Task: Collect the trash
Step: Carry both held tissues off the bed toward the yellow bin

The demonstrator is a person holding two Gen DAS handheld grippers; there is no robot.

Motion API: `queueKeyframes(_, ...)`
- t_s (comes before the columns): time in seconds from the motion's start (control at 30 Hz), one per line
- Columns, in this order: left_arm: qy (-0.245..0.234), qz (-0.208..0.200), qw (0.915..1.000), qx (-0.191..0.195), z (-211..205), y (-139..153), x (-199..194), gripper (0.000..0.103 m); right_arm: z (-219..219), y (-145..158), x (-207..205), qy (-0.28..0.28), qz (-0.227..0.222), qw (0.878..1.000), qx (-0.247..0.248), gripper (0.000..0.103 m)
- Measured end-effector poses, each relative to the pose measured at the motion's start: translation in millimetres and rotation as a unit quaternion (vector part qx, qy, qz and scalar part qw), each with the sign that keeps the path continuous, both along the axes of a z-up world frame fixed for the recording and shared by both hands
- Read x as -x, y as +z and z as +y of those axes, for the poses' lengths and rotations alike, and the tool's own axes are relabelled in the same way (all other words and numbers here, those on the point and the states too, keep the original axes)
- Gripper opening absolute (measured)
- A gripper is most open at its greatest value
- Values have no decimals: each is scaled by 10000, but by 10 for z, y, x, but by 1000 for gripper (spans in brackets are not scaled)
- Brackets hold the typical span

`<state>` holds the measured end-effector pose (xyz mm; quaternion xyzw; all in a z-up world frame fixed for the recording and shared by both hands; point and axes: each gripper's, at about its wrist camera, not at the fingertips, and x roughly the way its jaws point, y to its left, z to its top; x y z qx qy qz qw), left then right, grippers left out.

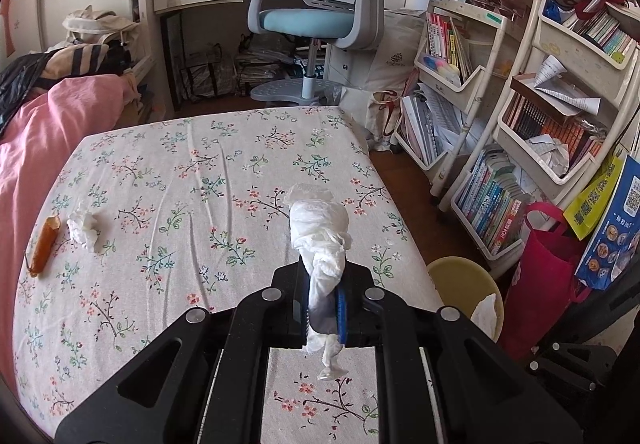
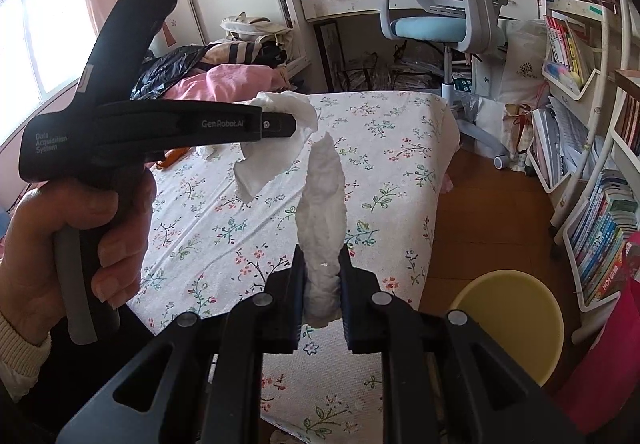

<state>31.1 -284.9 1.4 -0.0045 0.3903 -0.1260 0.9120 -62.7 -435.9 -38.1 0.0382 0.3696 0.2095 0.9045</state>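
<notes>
My left gripper (image 1: 323, 276) is shut on a twisted white tissue (image 1: 320, 228) and holds it above the floral bed (image 1: 208, 164). My right gripper (image 2: 323, 264) is shut on another white tissue wad (image 2: 324, 204) that stands up between its jaws. In the right wrist view the left gripper (image 2: 294, 123) shows from the side at upper left with its tissue (image 2: 276, 140) hanging from the tip. A crumpled tissue (image 1: 85, 227) and an orange sausage-like scrap (image 1: 43, 244) lie on the bed's left side. A yellow bin (image 2: 510, 324) stands on the floor right of the bed; it also shows in the left wrist view (image 1: 460, 284).
A pink quilt (image 1: 36, 132) and clothes pile lie on the bed's far left. A grey-blue desk chair (image 1: 316, 4) stands beyond the bed's far end. White book carts (image 1: 520, 148) and a red bag (image 1: 540, 276) line the right side, beyond a strip of wooden floor.
</notes>
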Motion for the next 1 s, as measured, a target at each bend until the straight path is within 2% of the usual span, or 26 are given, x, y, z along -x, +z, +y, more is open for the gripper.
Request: queueKeyframes(1.0, -167, -2, 9998, -80, -128, -32, 19, 9, -103, 24, 17, -221, -55, 9997, -4, 18)
